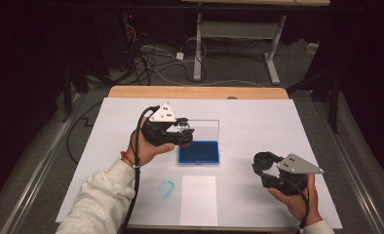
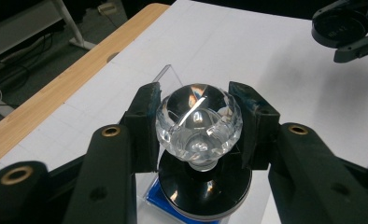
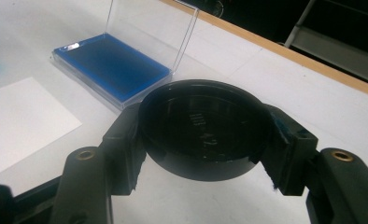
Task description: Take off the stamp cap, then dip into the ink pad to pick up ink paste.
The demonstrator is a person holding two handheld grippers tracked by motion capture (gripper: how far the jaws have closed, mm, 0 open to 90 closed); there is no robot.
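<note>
Above the open blue ink pad [image 1: 199, 152], mid-table: one stamp [image 2: 199, 122], crystal knob clamped between the left gripper [image 1: 180, 132] jaws, black base facing down, long axis near upright. To the right, well apart: its black round cap [image 3: 204, 135], pinched in the right gripper [image 1: 267, 165]. Advice: lower the stamp squarely, keep the base level on the ink, press lightly.

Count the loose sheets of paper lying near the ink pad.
1. A white sheet lies flat at the near table edge, in front of the blue ink pad and beside a blue smudge. Hands could hide more.
</note>
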